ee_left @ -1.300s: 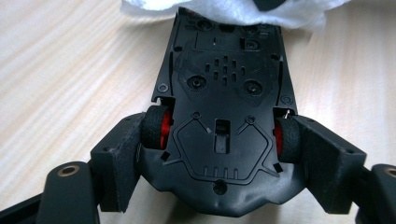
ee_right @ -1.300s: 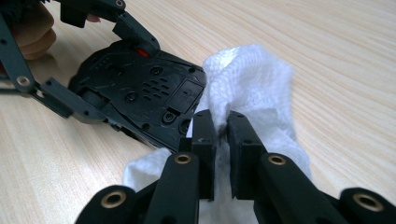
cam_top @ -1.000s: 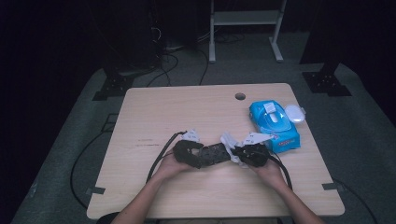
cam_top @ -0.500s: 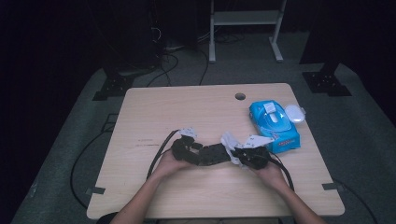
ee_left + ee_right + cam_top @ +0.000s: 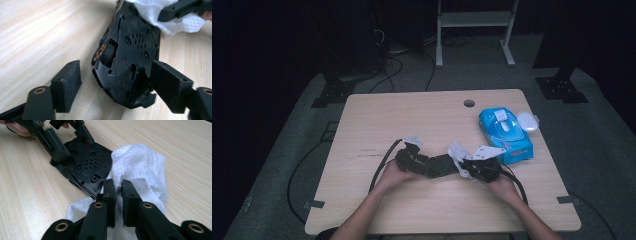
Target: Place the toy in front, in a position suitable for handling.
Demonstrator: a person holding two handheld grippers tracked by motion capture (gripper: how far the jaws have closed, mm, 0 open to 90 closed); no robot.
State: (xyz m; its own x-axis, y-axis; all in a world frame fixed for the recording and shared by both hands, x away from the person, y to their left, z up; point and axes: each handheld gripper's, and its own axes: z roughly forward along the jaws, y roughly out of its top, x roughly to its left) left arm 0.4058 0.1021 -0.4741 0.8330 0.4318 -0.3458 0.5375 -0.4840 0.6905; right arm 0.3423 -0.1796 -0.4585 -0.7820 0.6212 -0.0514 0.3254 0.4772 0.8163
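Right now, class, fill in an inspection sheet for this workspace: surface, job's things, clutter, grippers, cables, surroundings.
Surface: light wooden table, round hole near the far edge.
Job's things: black toy car tipped on its side, underside showing; white wipe against it.
Clutter: blue wipes pack, its white lid flipped open, at the right.
Grippers: left gripper straddles the car, jaws just been closing, one pad clearly off it; right gripper shut on the wipe.
Cables: black cable trails off the left gripper; more on the floor.
Surroundings: dark room, grey floor, white stand behind.
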